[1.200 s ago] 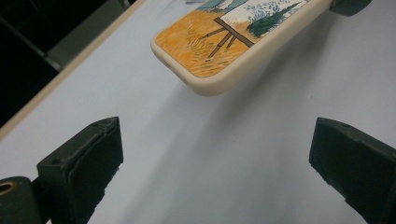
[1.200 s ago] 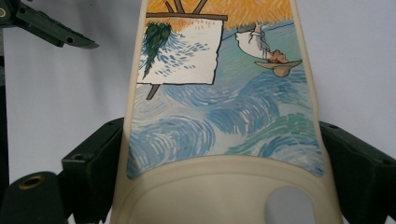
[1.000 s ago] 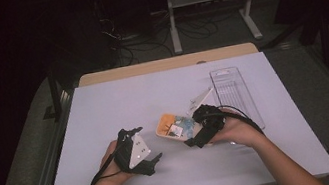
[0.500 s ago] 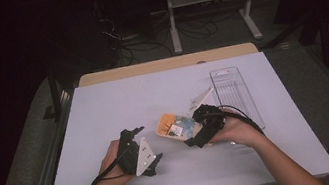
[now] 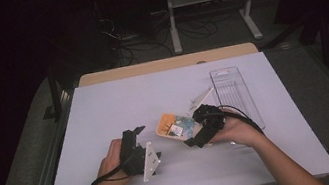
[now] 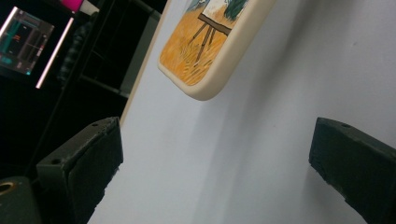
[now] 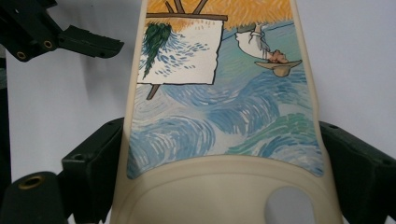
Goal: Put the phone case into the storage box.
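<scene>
Between right gripper (image 7: 219, 186) fingers: phone case (image 7: 219, 116), painted side up, flat on counter (image 7: 70, 102), fingers clamped on both long edges. Keep grip square, lift level. Beyond: left gripper (image 6: 210, 177) fingers wide, empty; case corner just ahead. Approach along counter, seat on free end.

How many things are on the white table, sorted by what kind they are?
Phone cases with a painted picture: 1
Clear plastic trays: 1
Black grippers held in hands, left gripper and right gripper: 2
Total: 4
</scene>
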The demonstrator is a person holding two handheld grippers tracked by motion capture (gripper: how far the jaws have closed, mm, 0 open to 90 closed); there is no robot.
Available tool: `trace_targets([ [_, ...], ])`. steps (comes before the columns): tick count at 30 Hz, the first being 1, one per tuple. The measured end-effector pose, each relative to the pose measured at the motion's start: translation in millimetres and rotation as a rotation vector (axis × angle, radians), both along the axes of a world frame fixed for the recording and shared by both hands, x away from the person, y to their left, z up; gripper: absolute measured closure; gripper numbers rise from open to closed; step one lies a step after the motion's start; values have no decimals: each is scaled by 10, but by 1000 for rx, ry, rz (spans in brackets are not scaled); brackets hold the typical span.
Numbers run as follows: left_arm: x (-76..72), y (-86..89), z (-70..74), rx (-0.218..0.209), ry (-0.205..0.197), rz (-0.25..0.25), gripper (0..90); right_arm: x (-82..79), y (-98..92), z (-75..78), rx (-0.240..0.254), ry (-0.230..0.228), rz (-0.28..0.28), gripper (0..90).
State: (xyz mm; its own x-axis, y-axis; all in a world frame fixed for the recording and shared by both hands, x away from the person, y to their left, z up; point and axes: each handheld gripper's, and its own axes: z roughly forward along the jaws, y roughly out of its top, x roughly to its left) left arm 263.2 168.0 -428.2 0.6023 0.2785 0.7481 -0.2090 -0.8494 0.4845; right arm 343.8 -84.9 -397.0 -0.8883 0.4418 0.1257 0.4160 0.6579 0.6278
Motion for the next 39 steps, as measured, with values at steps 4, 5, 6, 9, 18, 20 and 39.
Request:
trace_targets([
  [4, -17, -20, -16, 23, -34, -5, 25, -2, 1, 1, -1, 1, -1, 99],
  [5, -20, -23, -16, 31, -39, -8, 31, -2, 1, 1, -1, -1, 0, 99],
  [6, -21, -27, -23, 38, -47, -13, 40, -3, 2, 2, -1, 1, -2, 99],
  [9, -24, -34, -26, 49, -80, -12, 40, 0, 0, 1, 0, -3, 0, 99],
  [18, -54, -67, -30, 106, -175, -12, 55, -4, 2, 10, -1, -15, -2, 99],
  [20, -62, -77, -33, 115, -188, -17, 63, -12, 7, 17, 6, -10, -8, 99],
  [39, -152, -169, -70, 212, -370, -62, 196, -46, 147, 59, 21, -15, 11, 99],
])
